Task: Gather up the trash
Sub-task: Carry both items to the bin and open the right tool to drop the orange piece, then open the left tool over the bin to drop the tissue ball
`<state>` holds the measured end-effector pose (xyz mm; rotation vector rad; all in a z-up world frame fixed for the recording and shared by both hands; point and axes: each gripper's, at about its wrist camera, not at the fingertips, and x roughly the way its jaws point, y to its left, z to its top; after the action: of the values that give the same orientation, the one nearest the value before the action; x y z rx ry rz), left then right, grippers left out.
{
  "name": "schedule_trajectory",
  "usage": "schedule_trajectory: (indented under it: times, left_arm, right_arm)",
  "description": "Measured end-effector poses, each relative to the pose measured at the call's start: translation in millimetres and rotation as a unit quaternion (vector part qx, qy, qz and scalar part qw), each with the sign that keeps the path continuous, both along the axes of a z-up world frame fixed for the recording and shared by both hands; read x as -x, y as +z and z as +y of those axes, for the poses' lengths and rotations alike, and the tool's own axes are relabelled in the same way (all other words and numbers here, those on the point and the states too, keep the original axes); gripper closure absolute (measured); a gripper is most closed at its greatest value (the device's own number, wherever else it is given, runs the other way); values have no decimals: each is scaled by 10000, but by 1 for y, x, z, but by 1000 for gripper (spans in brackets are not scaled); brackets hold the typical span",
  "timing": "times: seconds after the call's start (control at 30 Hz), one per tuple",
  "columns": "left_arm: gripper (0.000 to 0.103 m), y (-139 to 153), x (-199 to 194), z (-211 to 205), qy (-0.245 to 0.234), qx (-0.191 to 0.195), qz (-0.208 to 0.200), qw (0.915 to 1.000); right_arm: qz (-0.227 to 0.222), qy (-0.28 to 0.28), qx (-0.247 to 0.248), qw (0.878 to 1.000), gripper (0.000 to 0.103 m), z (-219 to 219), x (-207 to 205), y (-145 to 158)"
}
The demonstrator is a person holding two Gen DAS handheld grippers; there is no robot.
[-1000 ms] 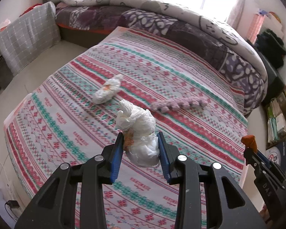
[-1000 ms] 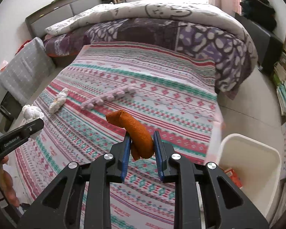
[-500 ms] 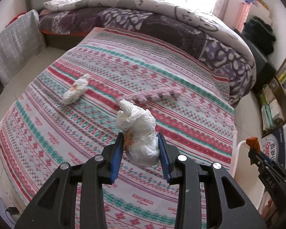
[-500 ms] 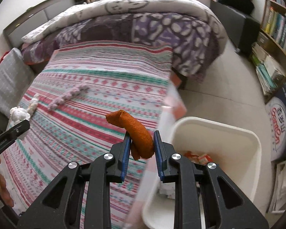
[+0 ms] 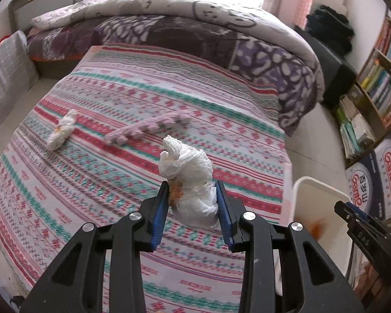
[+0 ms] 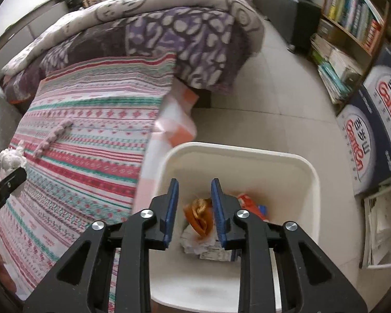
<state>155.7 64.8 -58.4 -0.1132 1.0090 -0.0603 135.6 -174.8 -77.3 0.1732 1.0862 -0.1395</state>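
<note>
My left gripper [image 5: 193,195] is shut on a crumpled white tissue wad [image 5: 189,174] with an orange stain, held above the striped bedspread [image 5: 117,182]. My right gripper [image 6: 194,203] is open and empty, right above the white trash bin [image 6: 310,172]. The orange scrap [image 6: 199,216] lies inside the bin on other rubbish. A second white tissue wad [image 5: 61,133] lies on the bed at the left. The bin also shows in the left wrist view [image 5: 323,190], at the bed's right edge, with the right gripper's tip [image 5: 352,211] over it.
A knitted pink strip [image 5: 146,127] lies mid-bed. A purple and grey duvet [image 5: 221,34] is heaped at the far end. A bookshelf [image 6: 352,26] and blue boxes [image 6: 378,120] stand right of the bin. A grey cushion [image 5: 2,73] leans at left.
My right gripper swung right from over the bed to over the bin, opened and let the orange scrap fall in. My left gripper moved right, still holding the tissue wad.
</note>
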Motion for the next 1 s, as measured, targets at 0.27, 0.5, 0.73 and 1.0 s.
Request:
schedule_trajectory:
  times: [0.27,0.5,0.73,1.0]
  left_arm:
    - [67,-1,2,-34,-300,-17,34,9995]
    - [67,2,9,-66,-635,-24,32,9980]
    - [66,3,22,-103,-1125,-78,20,9936]
    - [66,3,40,-136,-1800,203,124,9834]
  right_arm:
    - [-53,-529,-167,9984,49,-37,11,3]
    - [-111,-1007,-210,9946,32,-66,21,6]
    - [-175,-1415,-247,9895,24,-93,32,9]
    - [-314,-1748,-301,9836,18,-112,41,13]
